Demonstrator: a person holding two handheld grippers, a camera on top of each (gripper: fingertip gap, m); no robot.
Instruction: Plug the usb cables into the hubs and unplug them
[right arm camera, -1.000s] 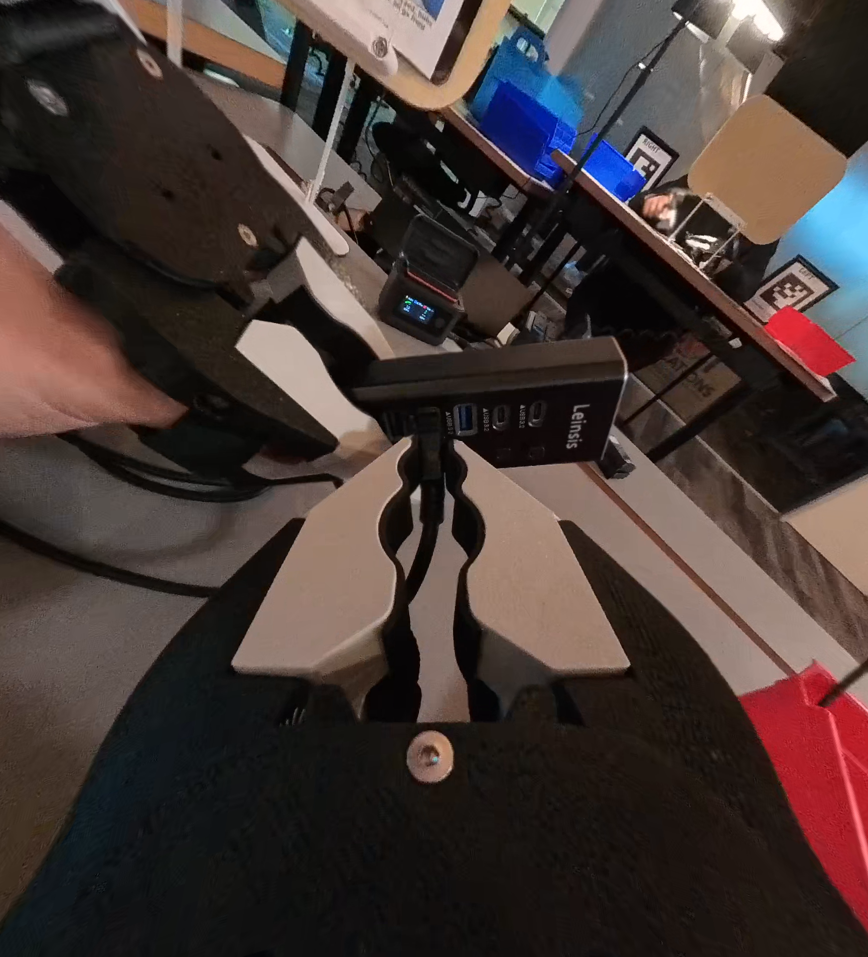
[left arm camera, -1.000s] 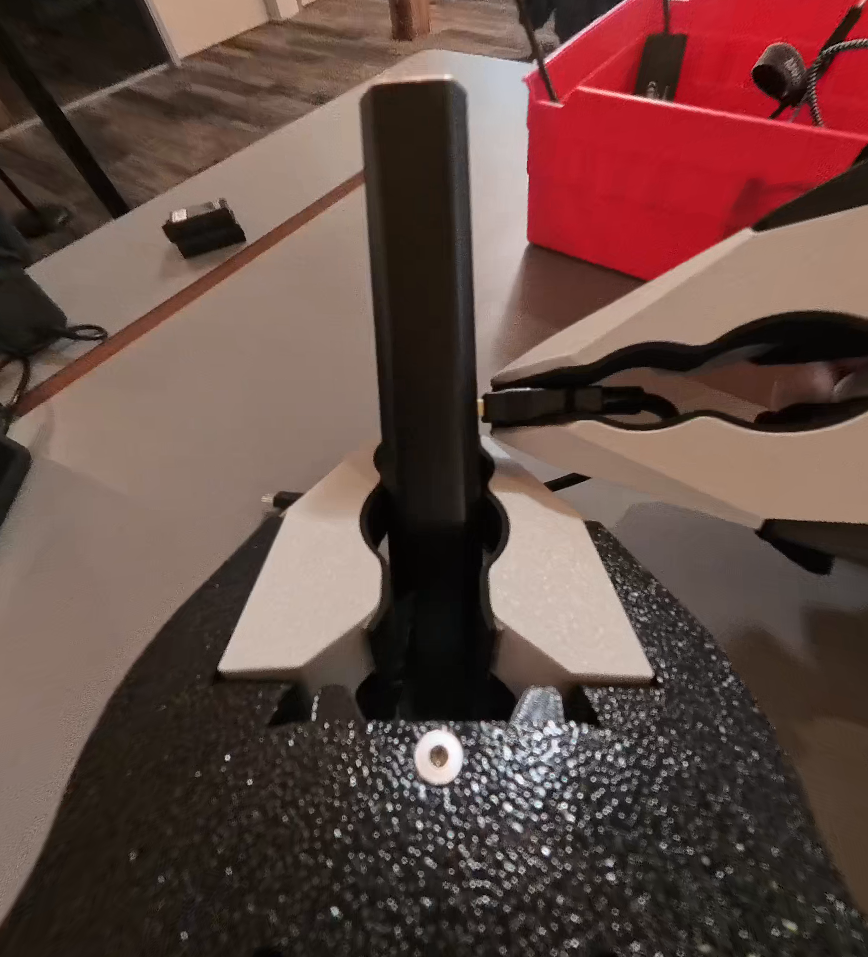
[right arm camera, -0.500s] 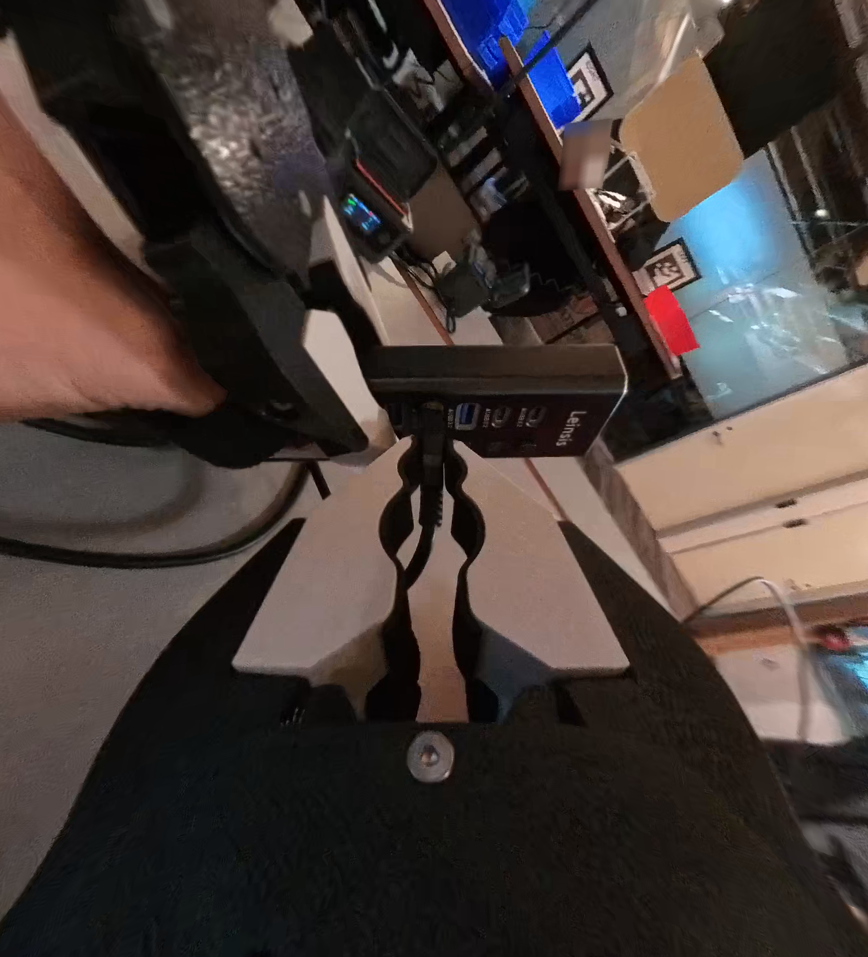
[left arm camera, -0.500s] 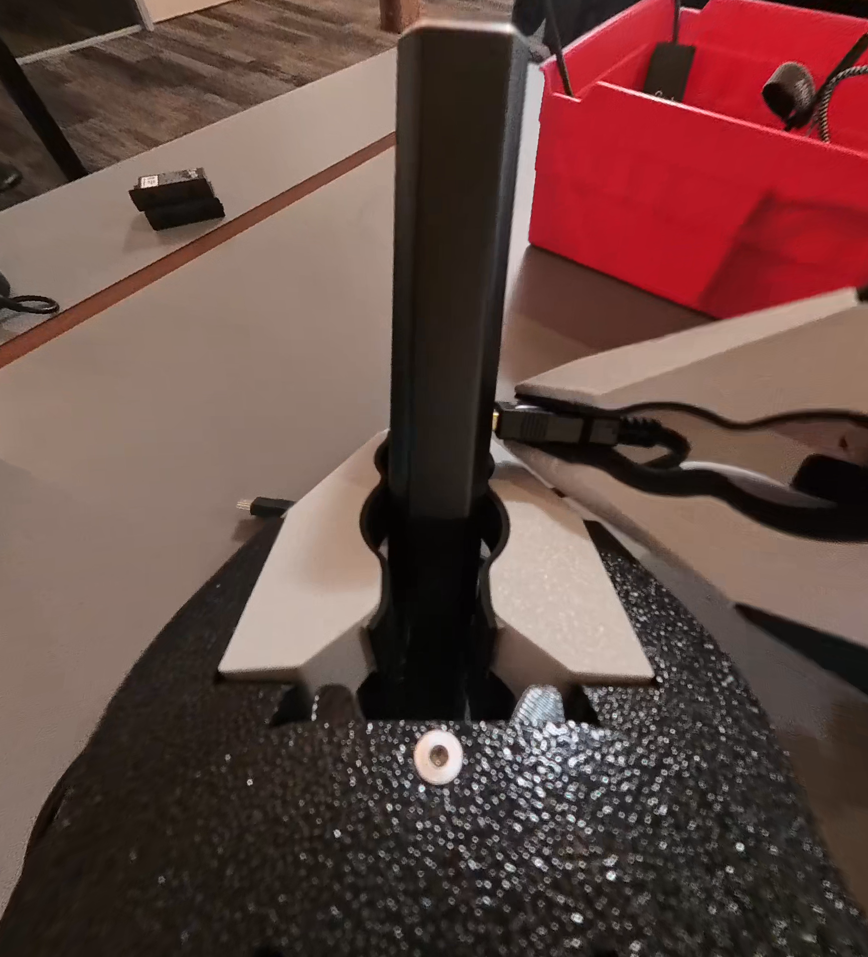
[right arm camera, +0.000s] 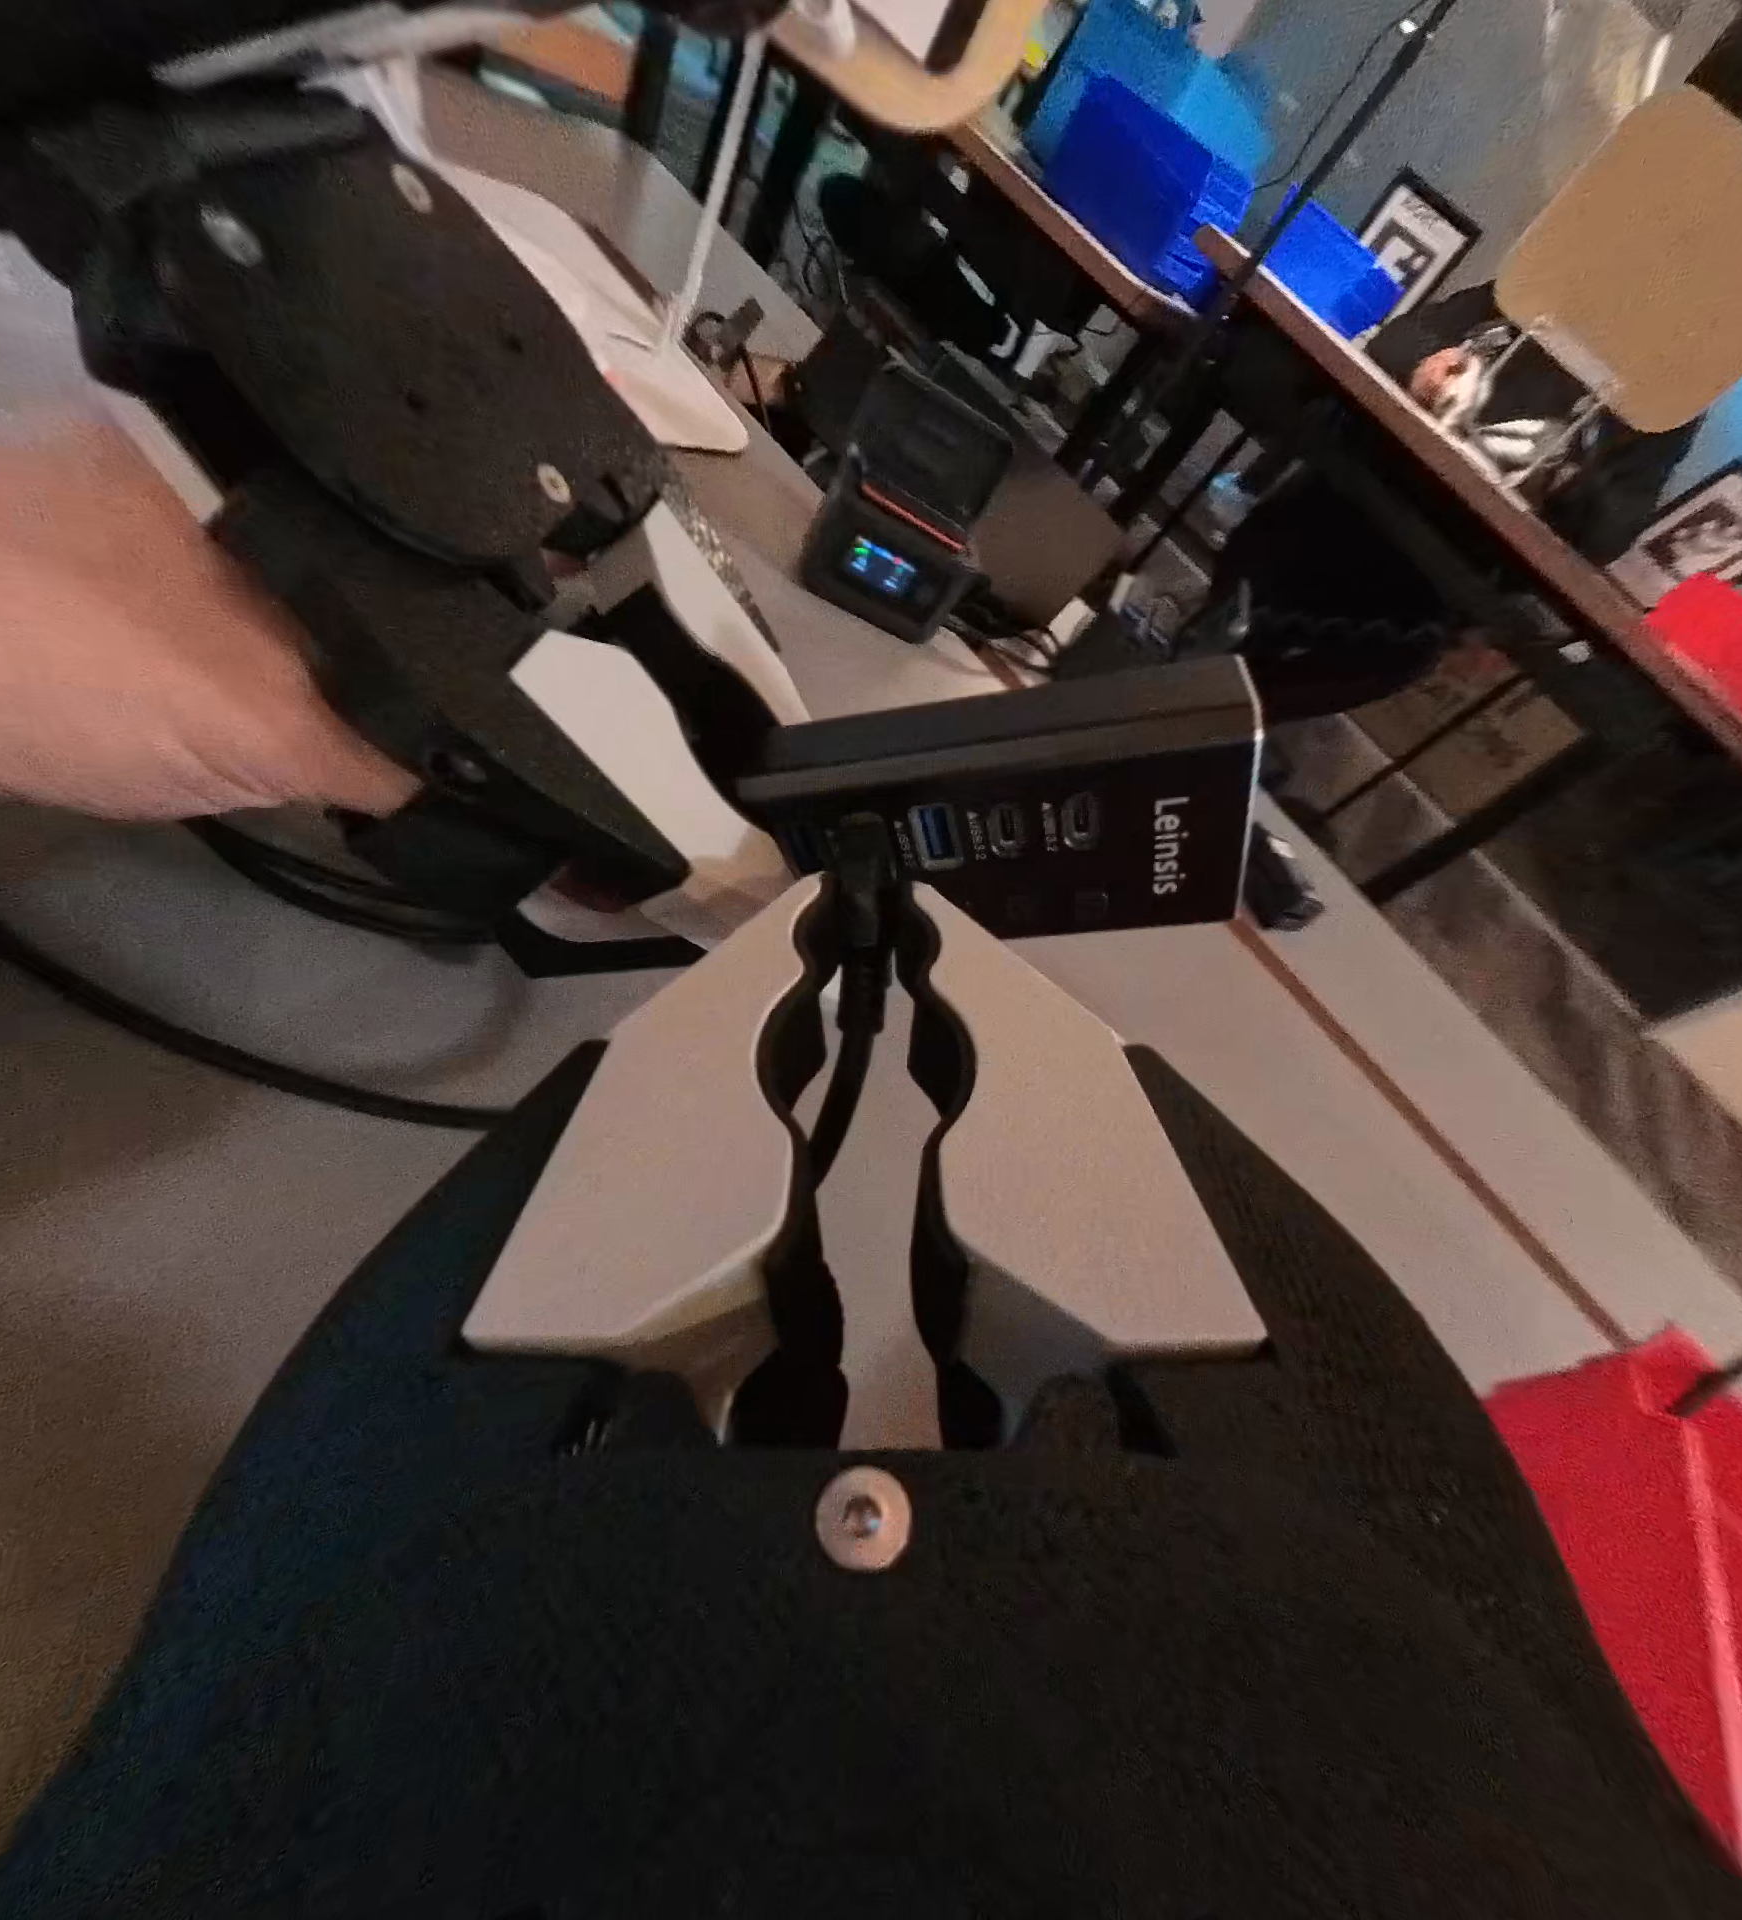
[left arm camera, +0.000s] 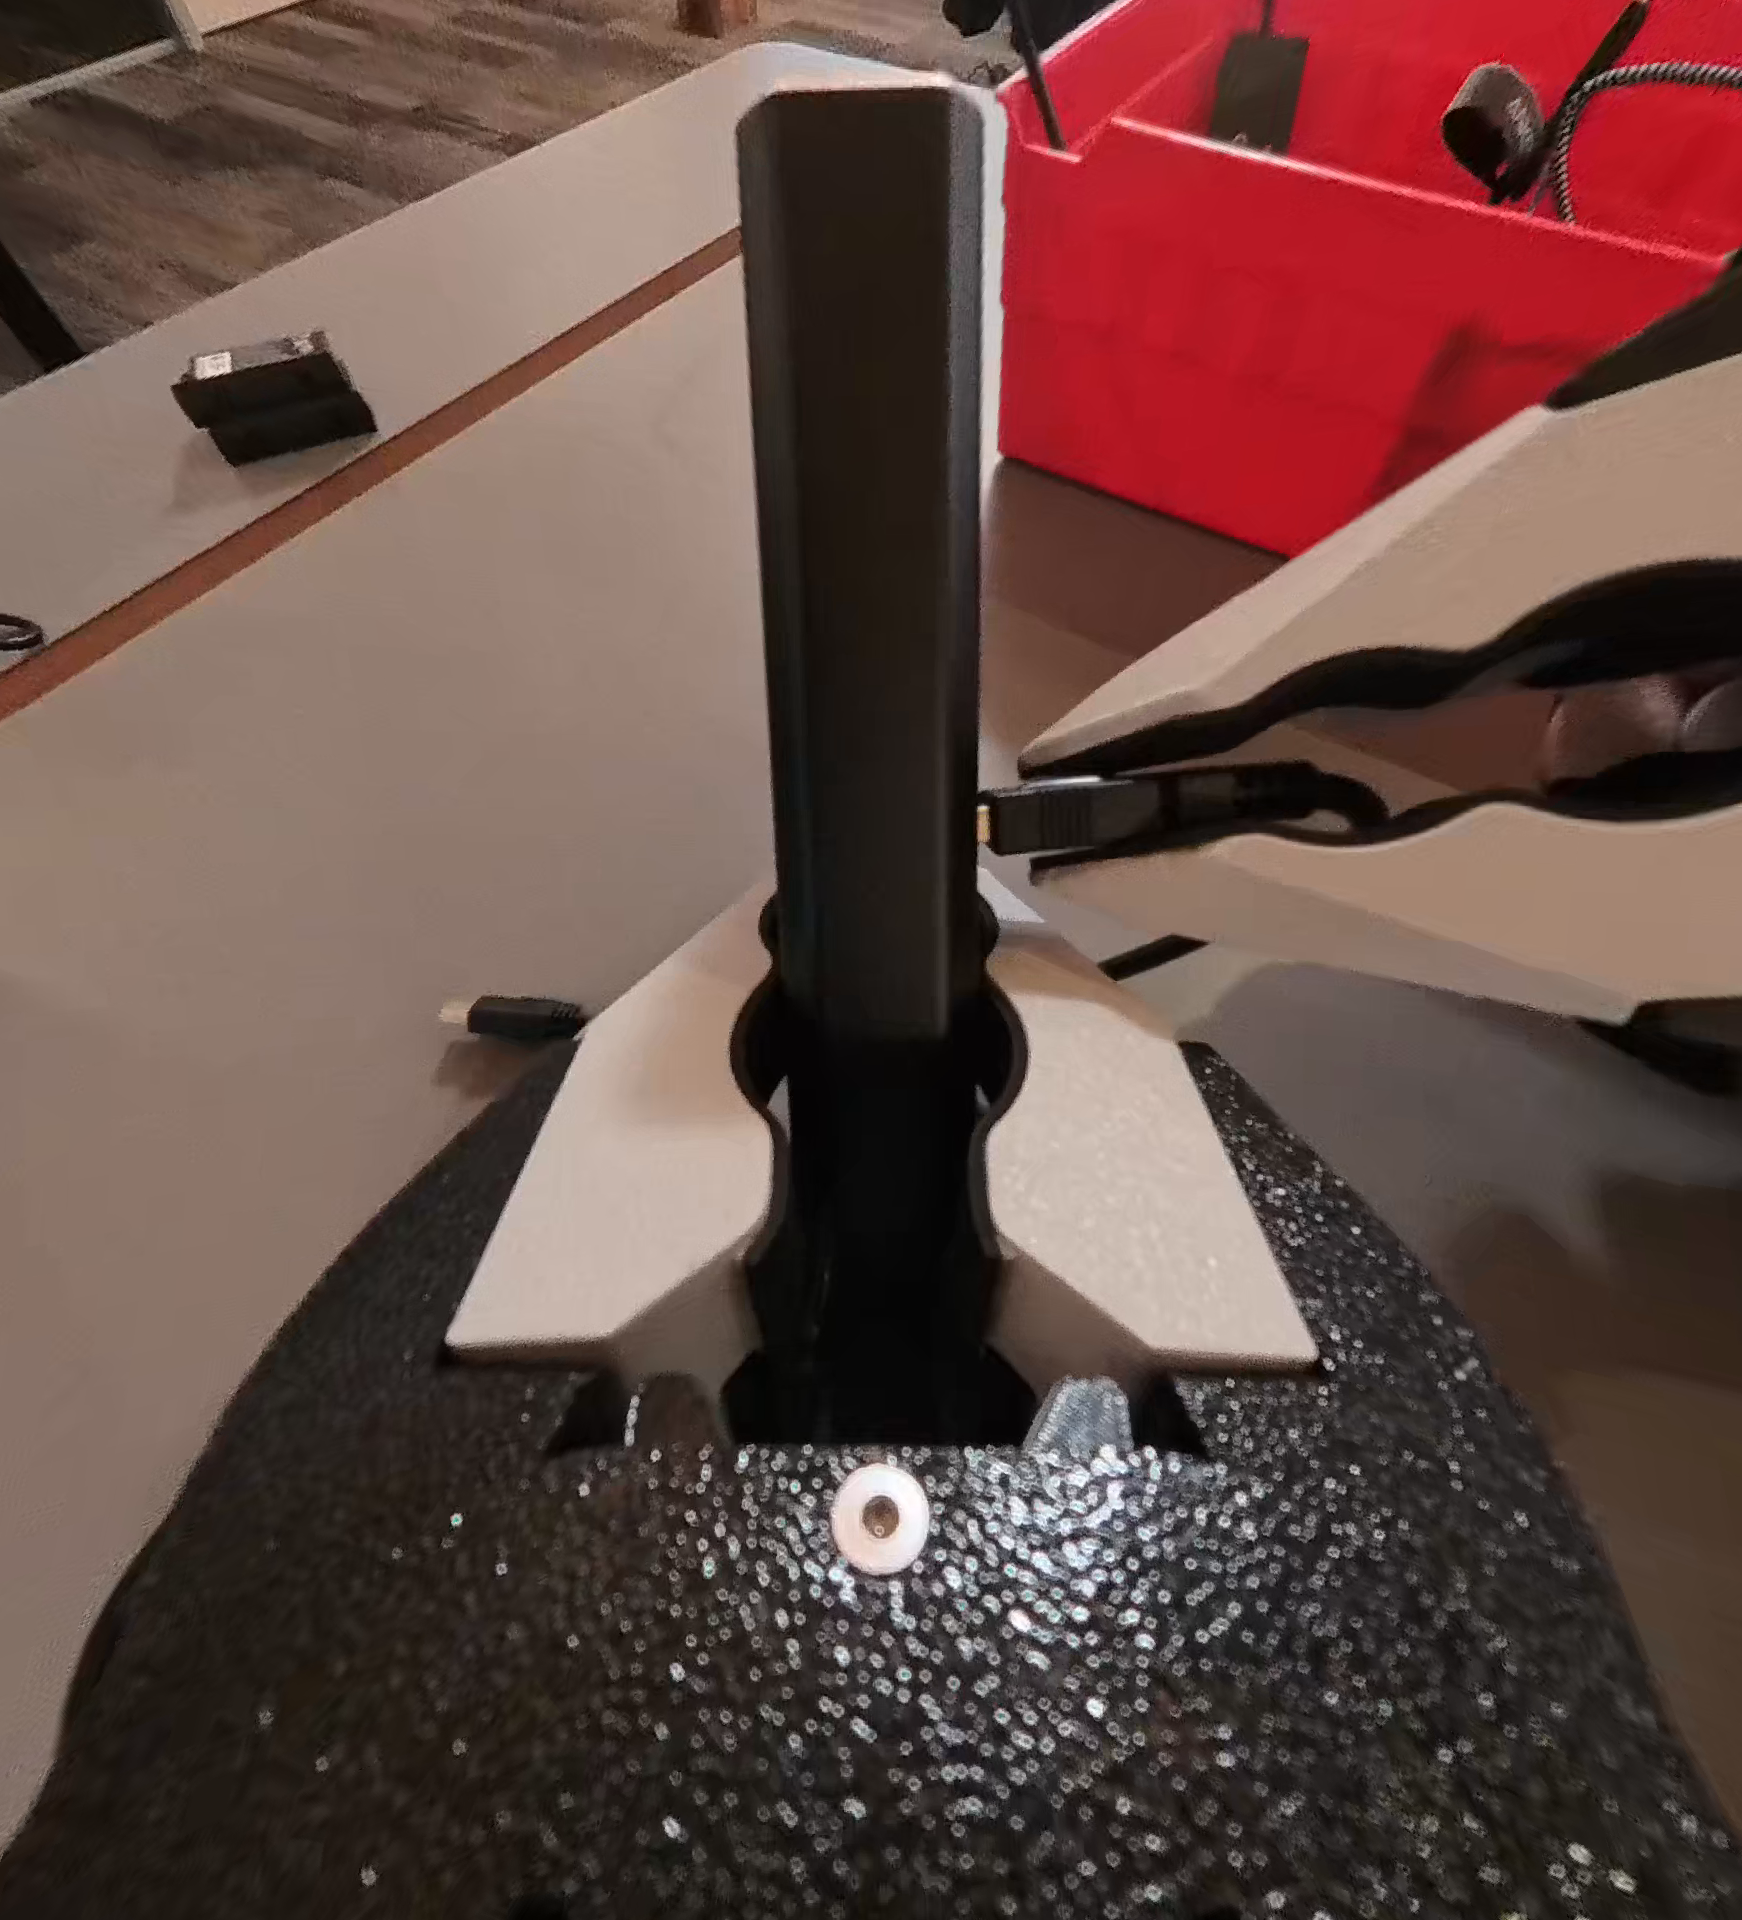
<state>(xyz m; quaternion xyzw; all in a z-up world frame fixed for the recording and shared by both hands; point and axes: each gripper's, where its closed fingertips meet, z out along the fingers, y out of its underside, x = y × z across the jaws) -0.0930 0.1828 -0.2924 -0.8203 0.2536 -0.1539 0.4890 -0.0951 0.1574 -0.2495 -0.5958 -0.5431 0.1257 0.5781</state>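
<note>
Hub above table; bin behind right; plug at hub's right.

One hub; two cable plugs; one red bin; two tools.

grey table | red bin, loose plug (black), black block

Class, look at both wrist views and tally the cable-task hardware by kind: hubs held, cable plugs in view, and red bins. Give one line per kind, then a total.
Black rectangular USB hub, held in the left gripper: 1
Black cable plugs: 2, one in the right gripper at the hub, one loose on the grey table
Red plastic bin: 1
Total: 4
</note>
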